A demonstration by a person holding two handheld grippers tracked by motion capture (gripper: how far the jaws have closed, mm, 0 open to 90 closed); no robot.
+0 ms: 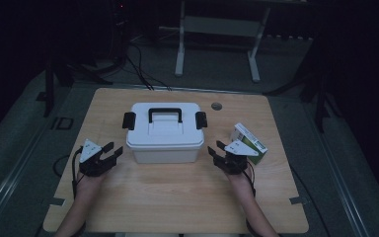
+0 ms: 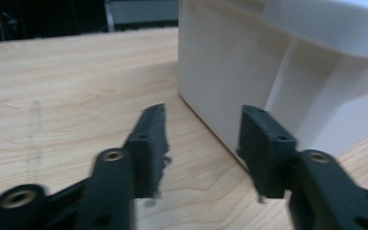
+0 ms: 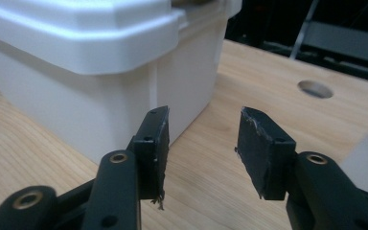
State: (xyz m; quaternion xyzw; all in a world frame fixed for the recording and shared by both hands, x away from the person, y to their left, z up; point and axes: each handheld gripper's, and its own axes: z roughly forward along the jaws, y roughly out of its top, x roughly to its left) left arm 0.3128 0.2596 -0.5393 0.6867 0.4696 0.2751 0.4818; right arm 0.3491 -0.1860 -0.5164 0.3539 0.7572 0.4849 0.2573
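A white lidded storage box (image 1: 164, 132) with a black handle (image 1: 165, 113) and two black side latches stands in the middle of the wooden table (image 1: 177, 192). My left gripper (image 1: 112, 152) is open just left of the box's front corner, nothing between its jaws. In the left gripper view the box wall (image 2: 230, 76) stands close ahead to the right of the gripper (image 2: 203, 132). My right gripper (image 1: 216, 149) is open at the box's right front corner, empty too. The right gripper view has the box corner (image 3: 124, 91) close ahead at left of the gripper (image 3: 203, 132).
A small green and white carton (image 1: 249, 140) lies on the table right behind the right gripper. A round hole (image 1: 216, 105) sits in the tabletop behind the box. Beyond the table stand a white desk frame (image 1: 217, 34) and floor cables.
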